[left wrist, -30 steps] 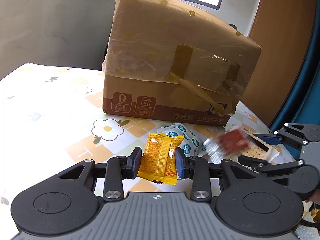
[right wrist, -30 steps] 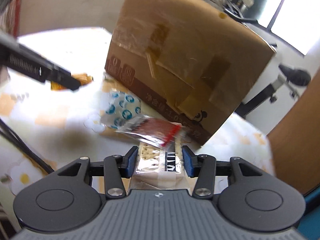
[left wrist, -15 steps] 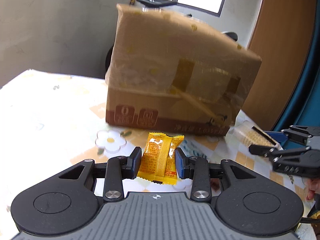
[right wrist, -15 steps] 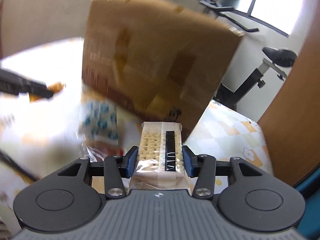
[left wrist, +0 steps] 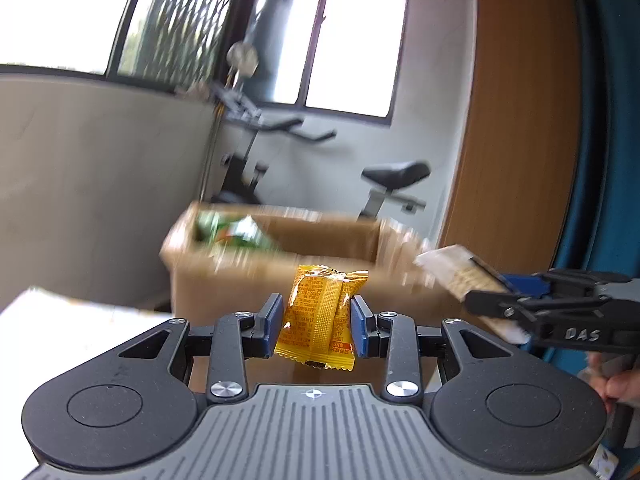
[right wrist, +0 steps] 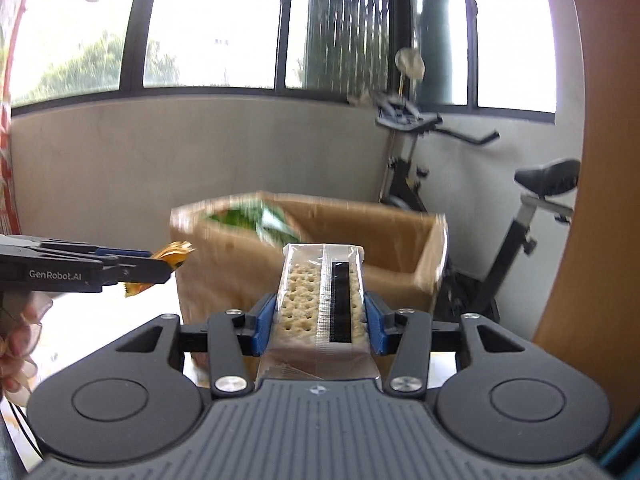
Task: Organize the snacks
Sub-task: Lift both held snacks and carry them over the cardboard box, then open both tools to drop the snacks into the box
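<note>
My left gripper (left wrist: 318, 326) is shut on an orange snack packet (left wrist: 322, 316), held in the air just before the open cardboard box (left wrist: 240, 276). My right gripper (right wrist: 318, 326) is shut on a clear pack of crackers (right wrist: 320, 292), also raised in front of the box (right wrist: 380, 232). The box top is open and a green snack bag (left wrist: 232, 232) lies inside at its left; the bag also shows in the right wrist view (right wrist: 256, 218). Each gripper shows in the other's view: the right one (left wrist: 496, 292) with the crackers, the left one (right wrist: 160, 262) with the orange packet.
An exercise bike (right wrist: 480, 200) stands behind the box by the window wall. A wooden panel (left wrist: 520, 140) rises at the right. A corner of the white table (left wrist: 72, 320) shows at lower left.
Both grippers have lifted their snacks up from the table to the level of the box's open top. The box's inside and the green bag have come into sight.
</note>
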Tool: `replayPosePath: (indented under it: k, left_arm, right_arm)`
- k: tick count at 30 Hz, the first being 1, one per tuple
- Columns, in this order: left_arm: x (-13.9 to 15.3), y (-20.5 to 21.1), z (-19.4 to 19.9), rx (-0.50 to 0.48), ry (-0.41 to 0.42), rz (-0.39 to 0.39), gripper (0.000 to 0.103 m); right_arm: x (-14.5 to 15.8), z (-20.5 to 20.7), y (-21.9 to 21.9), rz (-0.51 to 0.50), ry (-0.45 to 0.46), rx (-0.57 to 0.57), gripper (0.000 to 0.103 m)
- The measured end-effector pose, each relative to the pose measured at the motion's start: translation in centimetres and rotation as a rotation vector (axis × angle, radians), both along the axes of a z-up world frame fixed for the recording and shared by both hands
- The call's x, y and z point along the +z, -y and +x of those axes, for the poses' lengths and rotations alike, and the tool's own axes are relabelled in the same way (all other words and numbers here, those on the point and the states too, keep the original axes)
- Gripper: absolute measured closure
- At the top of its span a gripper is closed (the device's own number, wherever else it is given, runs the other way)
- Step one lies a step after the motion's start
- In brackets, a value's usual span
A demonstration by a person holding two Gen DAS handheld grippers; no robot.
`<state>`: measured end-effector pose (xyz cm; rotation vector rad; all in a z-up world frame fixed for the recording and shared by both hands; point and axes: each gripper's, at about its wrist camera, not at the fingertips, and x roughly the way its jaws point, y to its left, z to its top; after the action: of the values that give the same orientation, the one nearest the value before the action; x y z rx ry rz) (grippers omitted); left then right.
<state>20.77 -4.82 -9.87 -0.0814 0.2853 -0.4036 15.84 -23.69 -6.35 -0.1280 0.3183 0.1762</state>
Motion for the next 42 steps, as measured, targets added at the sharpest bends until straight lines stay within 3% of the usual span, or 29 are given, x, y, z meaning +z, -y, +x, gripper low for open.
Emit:
replayPosePath:
  k: [6, 12, 21, 23, 25, 27, 42]
  left_arm:
    - [2.9, 2.9, 4.7, -0.031, 0.047, 0.026, 0.065]
    - [3.5, 4.3, 10.0, -0.018, -0.007, 0.036, 0.065]
    - [2.2, 4.8, 13.7, -0.011, -0.074, 0.093, 0.064]
    - [2.1, 4.9, 14.0, -0.009, -0.079, 0.104, 0.062]
    - [2.1, 4.7, 13.7, -0.002, -0.076, 0.101, 0.049]
    - [2.0, 4.4, 13.2, 0.006, -0.071, 0.090, 0.044]
    - [2.7, 2.7, 9.8, -0.013, -0.094, 0.080, 0.044]
  right_arm:
    - [2.1, 5.1, 1.8, 0.055, 0.019, -0.035, 0.054]
    - [2.4, 10.7, 4.1, 0.119, -0.032, -0.101, 0.054]
    - [-0.3, 14.8, 3.6, 0.008, -0.119, -0.090, 0.054]
    - [-0.8, 15.0, 3.7, -0.002, -0.139, -0.091, 0.054]
    - [-1.3, 14.9, 3.8, -0.007, -0.150, -0.098, 0.054]
    - [-1.3, 14.5, 4.1, 0.010, -0.147, -0.097, 0.053]
    - [1.0, 9.8, 3.6, 0.063, -0.086, -0.101, 0.050]
